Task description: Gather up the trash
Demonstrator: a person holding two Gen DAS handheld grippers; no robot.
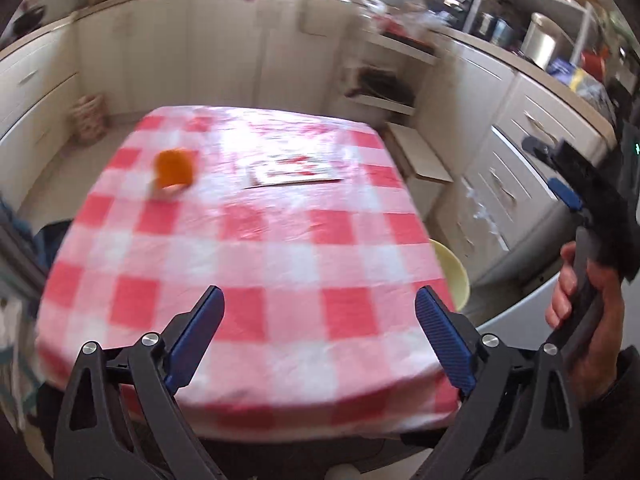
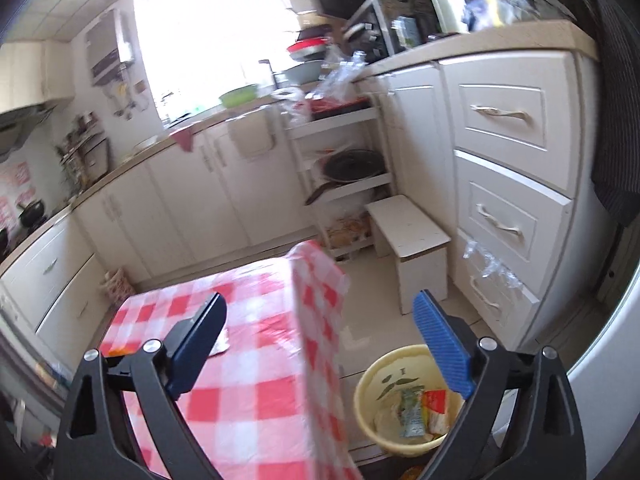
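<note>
Both pairs of blue fingers stand wide apart with nothing between them: those of our left gripper (image 1: 320, 336) hang over the near edge of the table (image 1: 248, 240), and those of our right gripper (image 2: 326, 344) frame the table's right edge and the floor beyond it. Neither pad touches anything.

Just past the right fingers (image 2: 442, 344), on the floor against the table's right side, sits the yellow bin (image 2: 368, 404). It already holds a few wrappers (image 2: 414, 412), green and red among them, so we judge the task partly done. The left wrist view shows only a sliver of the bin's rim past the table's right edge.

What is left to gather lies on the red-and-white checked cloth. An orange cup-like object (image 1: 174, 170) stands toward the far left corner; motion blur keeps us from telling whether it is upright or tipped. A flat printed sheet (image 1: 296, 170) lies near the far edge, roughly at its middle, well apart from the orange thing. Whether the sheet is trash we cannot tell.

To do this step well, we judge that the left gripper should go for the orange object, since it is on that side. We keep the jaws wide on the way in, bring one finger down either side of it, and close only when it sits squarely between the pads. A light, hollow thing may crush or skate on the slick cloth, so we squeeze gently. The right gripper stays clear of the bin's mouth.
</note>
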